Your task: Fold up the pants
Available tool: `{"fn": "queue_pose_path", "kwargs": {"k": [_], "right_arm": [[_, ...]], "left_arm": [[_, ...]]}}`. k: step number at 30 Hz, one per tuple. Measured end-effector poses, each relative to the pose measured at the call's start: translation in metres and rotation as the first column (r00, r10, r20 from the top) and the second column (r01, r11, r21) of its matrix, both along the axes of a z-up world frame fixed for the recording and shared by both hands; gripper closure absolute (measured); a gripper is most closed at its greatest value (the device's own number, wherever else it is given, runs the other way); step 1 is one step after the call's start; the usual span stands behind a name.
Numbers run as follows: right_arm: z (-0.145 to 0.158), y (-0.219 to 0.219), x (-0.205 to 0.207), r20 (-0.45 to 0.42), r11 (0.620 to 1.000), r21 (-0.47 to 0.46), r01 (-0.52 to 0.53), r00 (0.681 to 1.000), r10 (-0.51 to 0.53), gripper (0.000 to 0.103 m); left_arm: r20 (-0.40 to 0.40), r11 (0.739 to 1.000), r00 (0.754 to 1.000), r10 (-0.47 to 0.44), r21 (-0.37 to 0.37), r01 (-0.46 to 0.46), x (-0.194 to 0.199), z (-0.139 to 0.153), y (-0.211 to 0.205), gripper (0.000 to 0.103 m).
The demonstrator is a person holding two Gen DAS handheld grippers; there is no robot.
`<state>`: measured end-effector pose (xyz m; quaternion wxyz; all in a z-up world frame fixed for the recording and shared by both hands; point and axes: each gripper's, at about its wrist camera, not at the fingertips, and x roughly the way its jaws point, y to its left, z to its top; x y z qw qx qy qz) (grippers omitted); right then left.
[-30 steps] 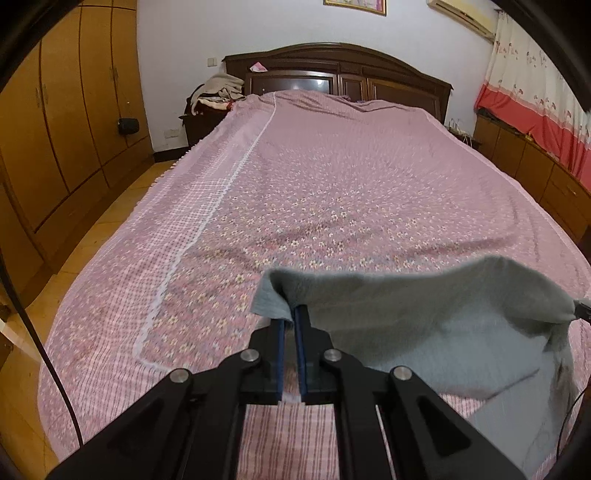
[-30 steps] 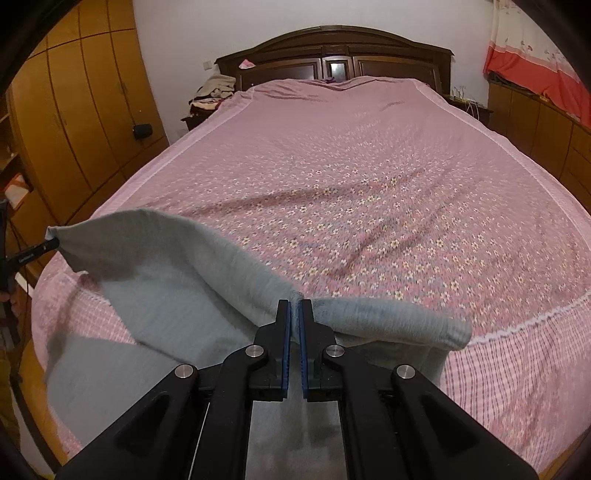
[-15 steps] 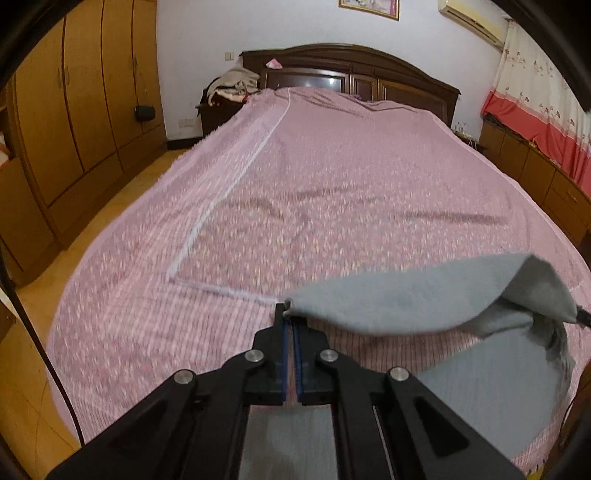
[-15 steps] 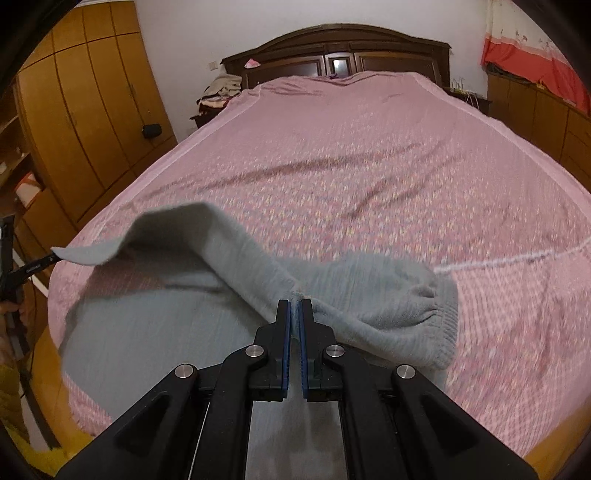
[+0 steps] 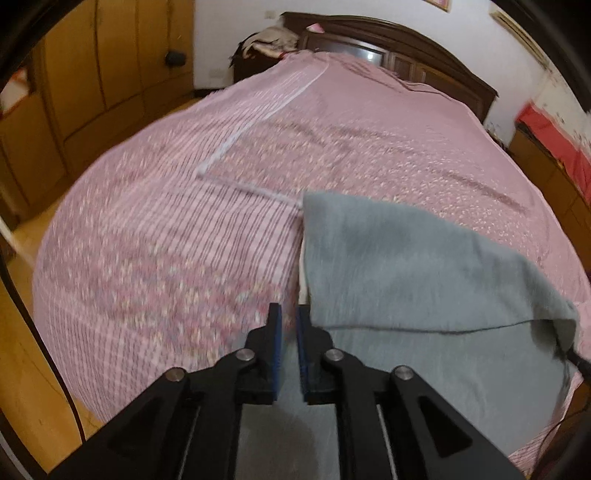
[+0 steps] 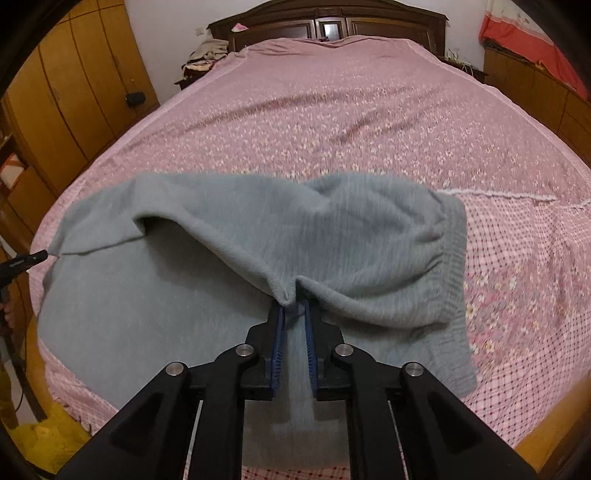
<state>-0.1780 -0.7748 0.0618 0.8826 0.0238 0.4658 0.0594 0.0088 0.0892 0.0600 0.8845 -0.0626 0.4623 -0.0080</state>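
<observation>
Pants of soft grey fleece [image 6: 258, 236], with a ribbed elastic waistband [image 6: 452, 273], lie part-folded at the foot edge of a bed, caught between two hand-held tools. At the right gripper [image 6: 294, 314], the blue-padded fingers [image 6: 277, 343] stand a little apart, with a pinch of the upper layer's edge bunched between their tips; whether they grip it or are letting go cannot be told for sure. That pinch keeps the top layer raised so it can be drawn over the layer lying flat beneath, the waistband end drooping to the right. At the left gripper [image 5: 289, 314], the fingers [image 5: 275, 347] are slightly parted with nothing between them; the folded grey edge lies just beside the right-hand finger, which suggests that corner has been laid down where the fold wants it. In the right wrist view the far corner of the cloth [image 6: 61, 247] sits by the tip of the other tool, near the bed's left edge. Beyond the garment stretches the pink floral bedspread [image 6: 332, 122], its checked border [image 6: 517, 258] along the foot. Wooden wardrobes [image 5: 110, 66] and a dark carved headboard [image 6: 325, 22] frame the room. The fold looks close to settled; smoothing likely follows.
</observation>
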Motion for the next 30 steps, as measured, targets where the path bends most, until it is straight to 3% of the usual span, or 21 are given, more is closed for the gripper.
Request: {"fn": "queue_pose_path", "kwargs": {"k": [5,13,17,24,30], "right_arm": [[-0.003,0.0,-0.008,0.001,0.999,-0.017,0.037,0.999,-0.037,0.078],[0.014,-0.011,-0.026,0.029,0.991,0.009,0.135,0.99,-0.135,0.068],[0.021,-0.022,-0.035,0.04,0.984,0.043,0.172,0.984,-0.173,0.068],[0.016,-0.032,-0.033,0.008,0.972,0.101,0.213,0.977,-0.215,0.068],[0.001,-0.033,-0.024,-0.027,0.966,0.126,0.224,0.975,-0.223,0.068]], "left_arm": [[-0.044,0.995,0.998,0.039,-0.093,-0.043,-0.019,-0.006,0.0,0.074],[-0.058,0.969,0.998,0.002,-0.246,-0.016,-0.031,-0.002,-0.023,0.062],[-0.055,0.965,0.998,-0.03,-0.261,0.015,-0.024,-0.005,-0.038,0.047],[-0.07,0.956,0.997,0.038,-0.288,-0.057,0.0,-0.015,-0.041,0.047],[-0.062,0.959,0.993,0.104,-0.258,-0.117,0.01,-0.023,-0.036,0.047]]}}
